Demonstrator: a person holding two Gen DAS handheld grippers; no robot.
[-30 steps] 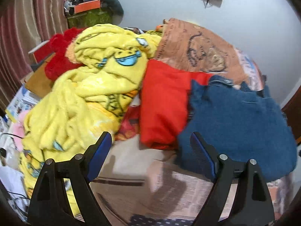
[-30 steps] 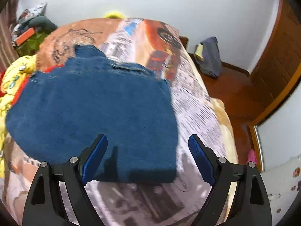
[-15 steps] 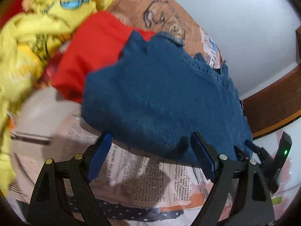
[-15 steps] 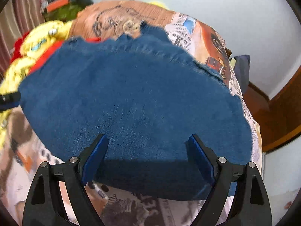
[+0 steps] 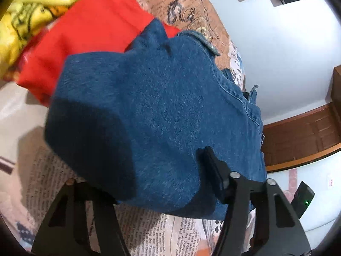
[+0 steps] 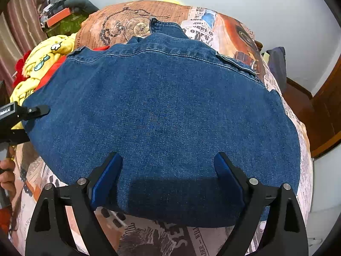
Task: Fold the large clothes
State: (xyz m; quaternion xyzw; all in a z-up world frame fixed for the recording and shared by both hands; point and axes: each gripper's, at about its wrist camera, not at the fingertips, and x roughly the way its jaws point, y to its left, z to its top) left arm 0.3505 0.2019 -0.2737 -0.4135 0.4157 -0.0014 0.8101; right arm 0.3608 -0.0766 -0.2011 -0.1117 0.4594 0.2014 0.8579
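A wide bed (image 6: pixel 234 36) carries everything, dressed in a printed cover of newspaper clippings and a brown pocket-watch drawing. A blue denim garment (image 6: pixel 166 115) lies spread flat across its middle, its lower hem near the bed's near edge and its collar toward the far edge. Against the bed's left side sit a red cloth (image 5: pixel 89 34) and a crumpled yellow cartoon blanket (image 6: pixel 44 61), the denim overlapping the red.
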